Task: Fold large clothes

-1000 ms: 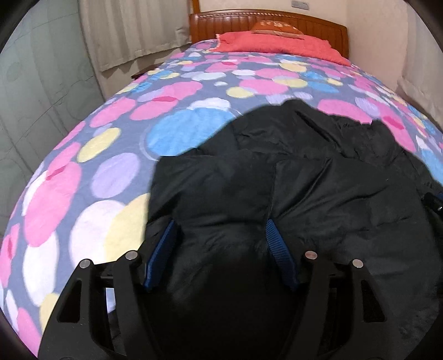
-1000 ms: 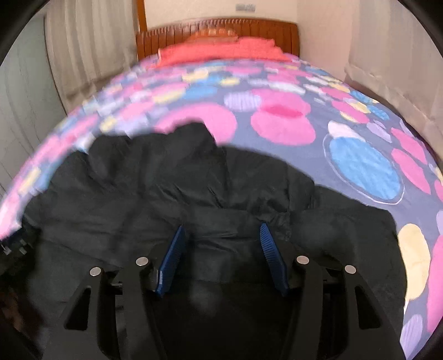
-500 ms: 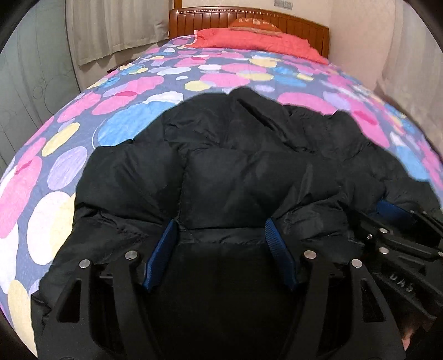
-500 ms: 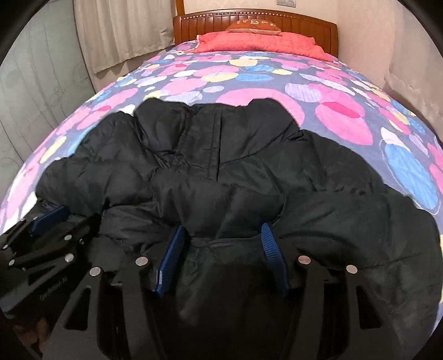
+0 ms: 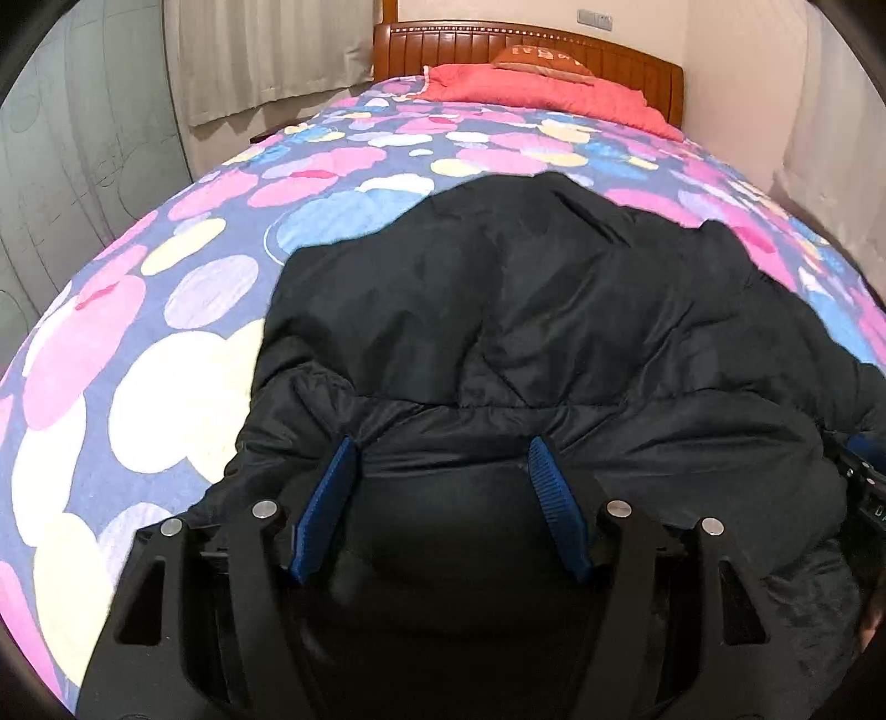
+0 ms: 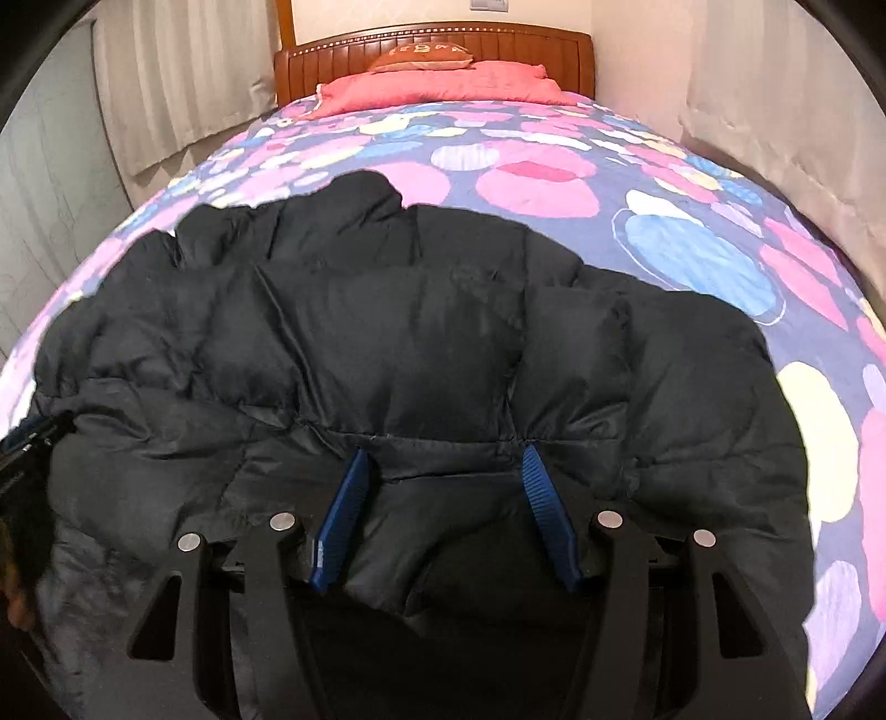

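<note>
A large black puffer jacket [image 5: 526,310] lies spread across the bed, its far edge toward the pillows. My left gripper [image 5: 440,448] is shut on a bunched fold of the jacket's near hem, with fabric bulging between the blue pads [image 5: 326,504]. My right gripper [image 6: 443,454] pinches the same near hem of the jacket [image 6: 421,332] farther right. Each gripper peeks into the other's view: the right gripper [image 5: 864,482] at the right edge, the left gripper [image 6: 27,448] at the left edge.
The bed has a quilt with pink, blue and yellow spots [image 5: 183,343] [image 6: 692,260]. A red blanket [image 5: 542,94] and a wooden headboard [image 6: 432,44] are at the far end. Curtains [image 5: 266,55] hang on the left, and a wall [image 6: 775,111] runs close on the right.
Both grippers kept hold of the hem and sank toward the bed. They came close together half a second ago and have since drawn apart. The jacket now lies flatter and wider.
</note>
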Demonstrator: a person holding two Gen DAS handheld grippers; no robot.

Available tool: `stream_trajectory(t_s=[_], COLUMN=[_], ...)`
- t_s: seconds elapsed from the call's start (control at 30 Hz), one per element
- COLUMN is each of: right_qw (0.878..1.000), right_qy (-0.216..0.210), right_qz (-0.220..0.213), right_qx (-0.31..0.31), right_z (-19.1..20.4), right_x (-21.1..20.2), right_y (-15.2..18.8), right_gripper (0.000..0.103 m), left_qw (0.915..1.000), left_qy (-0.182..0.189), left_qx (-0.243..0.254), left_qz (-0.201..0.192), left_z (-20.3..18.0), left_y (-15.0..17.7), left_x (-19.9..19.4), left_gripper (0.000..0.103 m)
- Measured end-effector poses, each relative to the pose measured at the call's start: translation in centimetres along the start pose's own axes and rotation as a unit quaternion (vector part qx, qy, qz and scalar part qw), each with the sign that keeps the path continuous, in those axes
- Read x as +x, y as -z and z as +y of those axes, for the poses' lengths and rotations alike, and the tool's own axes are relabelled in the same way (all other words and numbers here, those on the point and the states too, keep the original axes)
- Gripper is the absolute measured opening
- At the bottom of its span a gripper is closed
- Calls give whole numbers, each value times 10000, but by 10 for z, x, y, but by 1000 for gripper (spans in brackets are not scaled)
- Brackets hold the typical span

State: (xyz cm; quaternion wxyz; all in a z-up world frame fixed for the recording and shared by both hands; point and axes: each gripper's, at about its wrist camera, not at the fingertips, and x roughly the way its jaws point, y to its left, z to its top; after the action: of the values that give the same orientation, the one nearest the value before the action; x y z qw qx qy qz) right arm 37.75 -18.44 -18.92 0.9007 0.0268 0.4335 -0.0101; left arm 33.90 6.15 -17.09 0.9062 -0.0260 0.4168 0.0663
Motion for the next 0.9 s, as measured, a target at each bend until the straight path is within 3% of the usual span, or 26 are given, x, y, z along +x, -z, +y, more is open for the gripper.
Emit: stream_trajectory(t_s=[0.13,0.23,0.37,0.43,0.7,0.9], right_qw=[10000,9997,9991,9989,9960,9929], right_qy=[25,-179,-213,-177,-32,122], right_qz=[-32,-101,-206,-272,1,170], right_qx=[-30,150,315,338,889,1171], right_z=[2,-8,-27,-42,-109,-142], right_x=[-4,-24,-63,-88,-147,-176], right_y=[0,-2,7,21,100,158], right_gripper=[58,58,71,72,72,72], left_qw=[9999,9999,9991,9990,9973,9910], left_qy=[-99,119,385,389,320,625], left_qx=[82,-16,-139,-179,-663,-1150], left_qz=[19,-12,-61,-103,75,287], left_z=[-3,8,32,46,109,142], left_y=[1,0,14,26,101,150], left_x=[0,-15,-54,-74,-132,-163], left_gripper=[65,65,70,79,79,80])
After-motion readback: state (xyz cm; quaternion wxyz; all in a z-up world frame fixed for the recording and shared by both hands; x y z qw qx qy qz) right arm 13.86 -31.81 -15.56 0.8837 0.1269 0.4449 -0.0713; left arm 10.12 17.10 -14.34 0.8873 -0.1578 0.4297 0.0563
